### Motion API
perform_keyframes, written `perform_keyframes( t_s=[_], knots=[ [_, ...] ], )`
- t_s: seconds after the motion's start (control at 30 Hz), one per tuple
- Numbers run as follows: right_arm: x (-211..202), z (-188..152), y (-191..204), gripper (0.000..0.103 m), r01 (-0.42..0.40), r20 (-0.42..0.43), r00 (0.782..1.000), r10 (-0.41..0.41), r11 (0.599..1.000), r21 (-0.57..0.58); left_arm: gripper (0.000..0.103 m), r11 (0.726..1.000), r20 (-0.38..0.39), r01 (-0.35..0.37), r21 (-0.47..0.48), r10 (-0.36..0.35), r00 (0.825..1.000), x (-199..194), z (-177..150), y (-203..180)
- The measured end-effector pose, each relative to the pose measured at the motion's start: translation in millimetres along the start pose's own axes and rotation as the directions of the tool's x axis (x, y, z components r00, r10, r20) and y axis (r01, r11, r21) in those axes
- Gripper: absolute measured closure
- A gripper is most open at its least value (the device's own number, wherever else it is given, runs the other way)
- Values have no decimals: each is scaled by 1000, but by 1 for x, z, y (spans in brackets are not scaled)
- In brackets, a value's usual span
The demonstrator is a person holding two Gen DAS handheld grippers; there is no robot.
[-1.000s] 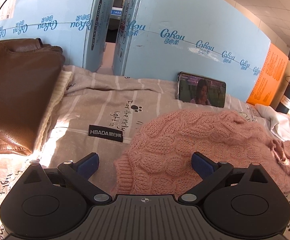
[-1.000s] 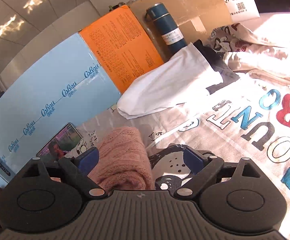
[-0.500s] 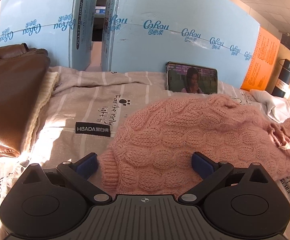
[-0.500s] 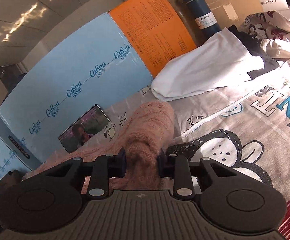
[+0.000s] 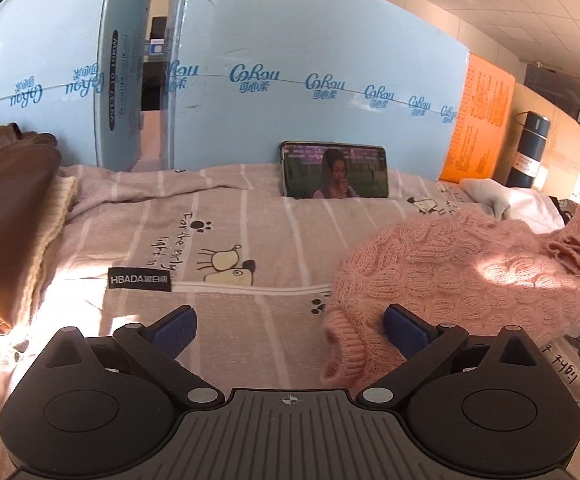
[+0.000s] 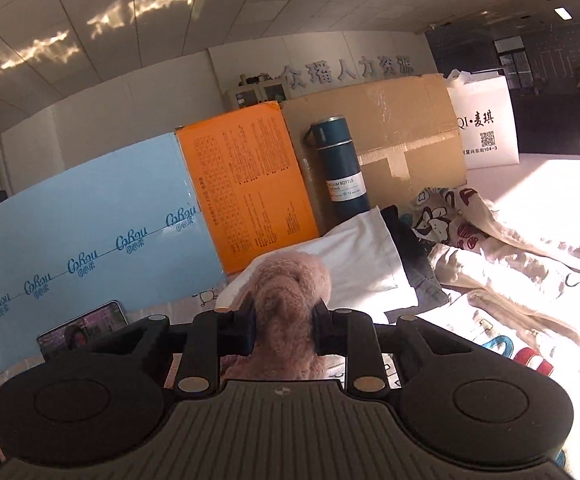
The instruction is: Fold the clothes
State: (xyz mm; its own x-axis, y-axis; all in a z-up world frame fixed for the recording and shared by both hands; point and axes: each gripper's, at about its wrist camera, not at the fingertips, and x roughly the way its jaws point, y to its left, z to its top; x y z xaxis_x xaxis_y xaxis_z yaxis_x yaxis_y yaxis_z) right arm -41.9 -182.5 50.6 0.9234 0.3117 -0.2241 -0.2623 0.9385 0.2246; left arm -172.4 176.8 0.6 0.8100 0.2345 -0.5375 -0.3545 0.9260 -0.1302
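- A pink cable-knit sweater [image 5: 470, 276] lies rumpled on a bed sheet of beige striped cotton printed with cartoon dogs [image 5: 230, 240], toward the right of the left wrist view; its ribbed cuff [image 5: 342, 344] curls just in front of the left gripper
- One end of the sweater [image 6: 286, 300] is bunched and lifted off the sheet, pinched between the two fingers of the right gripper [image 6: 284, 328], which is clenched tight on the knit
- The left gripper [image 5: 290, 324] sits low over the sheet with its blue-padded fingers spread wide and nothing between them; the cuff touches, or nearly touches, the right-hand pad, though the fisheye edge makes that hard to judge
- By my reading, the step in hand is gathering or spreading the sweater: one end is held up, the rest sags in a heap, and no clean fold shows
- The next move likely calls for the left gripper to close on the near cuff or hem so the knit can be pulled flat between both tools; loose knit stretches and slips, so a firm bite on the ribbing would help
- Further out: a folded brown leather jacket [image 5: 6, 220] far left, a phone with a lit screen [image 5: 334, 170] propped against pale blue cardboard boxes [image 5: 310, 80], a white folded garment [image 6: 366, 264] and a dark blue vacuum bottle [image 6: 340, 164] beyond
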Motion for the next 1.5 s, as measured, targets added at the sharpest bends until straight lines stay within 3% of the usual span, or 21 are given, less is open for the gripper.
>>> perform_keyframes(
  t_s=[0.1,0.17,0.3,0.37,0.5,0.63,0.7,0.77,0.83,0.97,1.1,1.37,1.4,1.5],
  knots=[
    [-7,-3,34,80,-26,78,996,40,984,-174,2,1000,-23,-21,4,21,1000,5,0,2],
    [-13,-8,64,80,-56,129,987,99,951,-303,2,1000,-5,-17,-22,17,1000,1,2,7],
    [-26,-32,126,80,-93,184,954,235,820,-565,2,997,31,-7,-74,9,999,-5,5,16],
    [-33,-47,153,80,-145,150,938,313,747,-649,2,995,50,-1,-100,6,999,-9,6,21],
    [-49,-69,188,80,-294,46,888,458,642,-708,2,988,86,11,-151,2,996,-15,9,30],
    [-55,-85,212,80,-461,-109,833,543,571,-679,2,976,134,27,-218,2,991,-24,12,43],
    [-54,-89,221,80,-554,-198,793,576,546,-629,2,966,158,49,-256,-9,987,-27,13,50],
    [-45,-91,227,80,-647,-294,743,601,533,-545,2,955,171,78,-285,-30,985,-30,14,56],
    [-32,-92,231,80,-699,-372,712,596,545,-463,2,952,163,99,-289,-53,985,-28,15,57],
    [-13,-93,236,78,-722,-455,688,566,598,-348,2,952,160,134,-275,-92,983,-28,14,53],
    [-11,-90,236,76,-718,-484,681,550,632,-292,2,952,160,146,-270,-105,981,-27,13,51],
    [-35,-68,227,56,-725,-477,672,566,636,-266,2,939,170,151,-309,-102,980,-27,11,59],
    [-40,-62,223,54,-731,-477,664,575,633,-255,2,937,171,152,-313,-101,980,-26,11,60],
    [-52,-42,202,34,-767,-443,625,643,612,-192,2,929,182,175,-327,-120,976,-26,10,61]
  ],
)
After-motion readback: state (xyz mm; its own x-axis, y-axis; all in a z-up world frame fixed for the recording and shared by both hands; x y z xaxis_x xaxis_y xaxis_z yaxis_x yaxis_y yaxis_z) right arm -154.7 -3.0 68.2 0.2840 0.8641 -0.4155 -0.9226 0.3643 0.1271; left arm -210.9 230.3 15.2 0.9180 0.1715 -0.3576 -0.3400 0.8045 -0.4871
